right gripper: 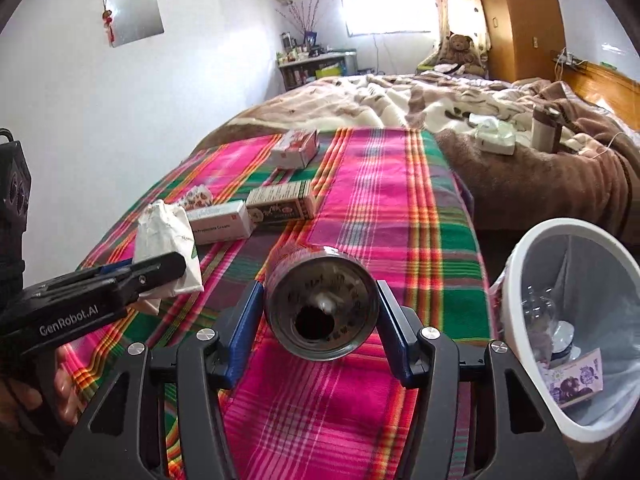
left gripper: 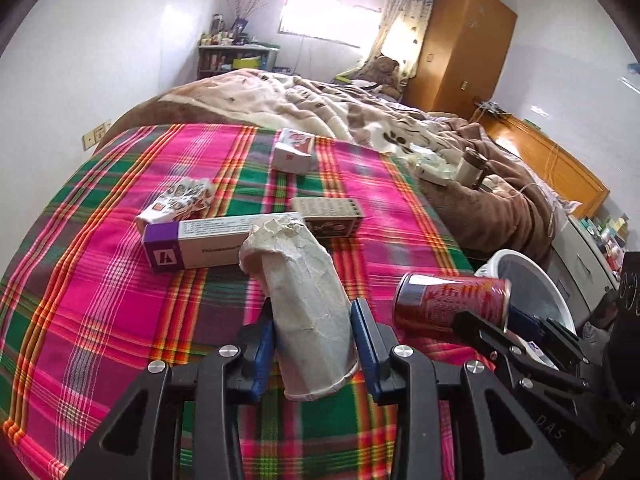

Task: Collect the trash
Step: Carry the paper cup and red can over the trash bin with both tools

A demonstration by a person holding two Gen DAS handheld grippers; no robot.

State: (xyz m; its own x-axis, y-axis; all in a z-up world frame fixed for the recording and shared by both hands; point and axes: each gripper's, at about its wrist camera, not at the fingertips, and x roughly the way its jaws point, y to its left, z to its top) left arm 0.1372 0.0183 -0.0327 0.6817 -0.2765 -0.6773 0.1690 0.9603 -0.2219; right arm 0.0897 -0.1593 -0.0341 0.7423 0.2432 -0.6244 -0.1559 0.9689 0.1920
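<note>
Pinching crumpled paper cup in left gripper fingers | right gripper fingers clamp red can

White walls, bright window far at centre, patterned curtain at its right. Tall wooden wardrobe far right, wooden headboard along the right wall. Cluttered shelf far left of the window. Bed under a rumpled brown-and-cream blanket, plaid cloth spread over its near end. Teddy bear below the curtain. Grey panel hung on the left wall.
</note>
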